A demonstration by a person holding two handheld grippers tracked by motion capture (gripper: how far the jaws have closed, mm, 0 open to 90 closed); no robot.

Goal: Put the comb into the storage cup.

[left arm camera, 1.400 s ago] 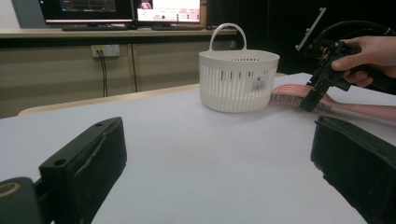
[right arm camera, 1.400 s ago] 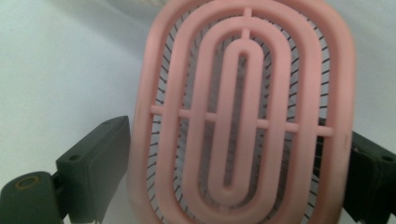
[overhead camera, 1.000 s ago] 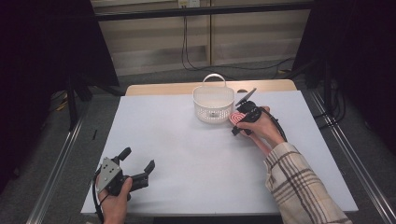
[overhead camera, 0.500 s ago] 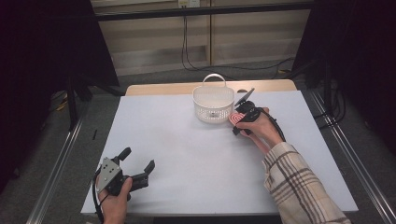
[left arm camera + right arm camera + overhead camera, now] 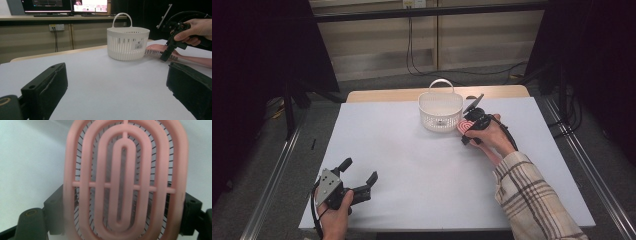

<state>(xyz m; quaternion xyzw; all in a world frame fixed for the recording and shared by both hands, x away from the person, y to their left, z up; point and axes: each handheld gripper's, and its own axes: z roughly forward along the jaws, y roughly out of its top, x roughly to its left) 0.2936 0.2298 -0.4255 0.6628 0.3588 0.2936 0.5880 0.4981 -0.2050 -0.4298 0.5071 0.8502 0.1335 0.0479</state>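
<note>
The right gripper (image 5: pixel 470 126) sits just beside the white basket (image 5: pixel 440 111) at the far middle of the tabletop (image 5: pixel 412 165), its jaws pinching a pink hairbrush (image 5: pixel 125 180). In the right gripper view the brush's oval vented head stands between the two black jaws, one at each edge. The left gripper (image 5: pixel 359 179) rests at the near left, well apart, jaws spread around nothing.
</note>
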